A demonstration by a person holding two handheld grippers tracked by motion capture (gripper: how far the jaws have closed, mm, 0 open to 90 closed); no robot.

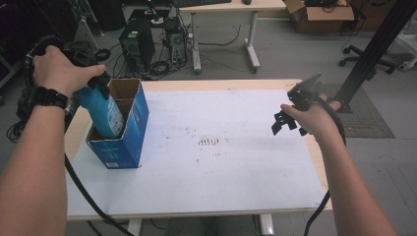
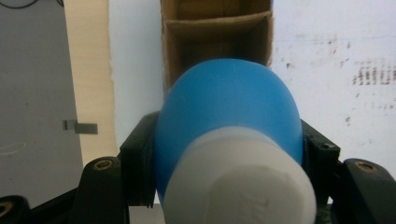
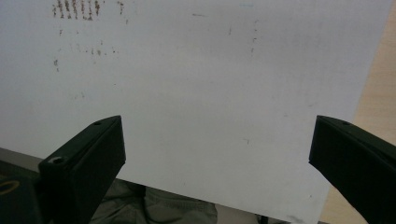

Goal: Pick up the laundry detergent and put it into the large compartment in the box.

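White tabletop (image 1: 221,167) | left hand-held gripper (image 1: 96,81) clamps blue bottle (image 1: 105,113) | right hand-held gripper (image 1: 290,120) spread wide

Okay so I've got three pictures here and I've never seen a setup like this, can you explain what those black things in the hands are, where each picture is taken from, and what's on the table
No robot here: a person holds a black two-jaw hand gripper in each hand and works at a table. The wide picture comes from a fixed camera above the person, looking down over both forearms. The other two come from small cameras riding on the grippers, looking along their jaws.

The light wooden table carries a white sheet with dark smudges. At its left stands an open blue cardboard box.

The left gripper is closed on a blue plastic bottle with a white cap, gripping it near the top; the bottle's lower part sits inside the box. Whether it is going in or coming out, I cannot tell.

The right gripper is open and empty, hanging over the table's right side.
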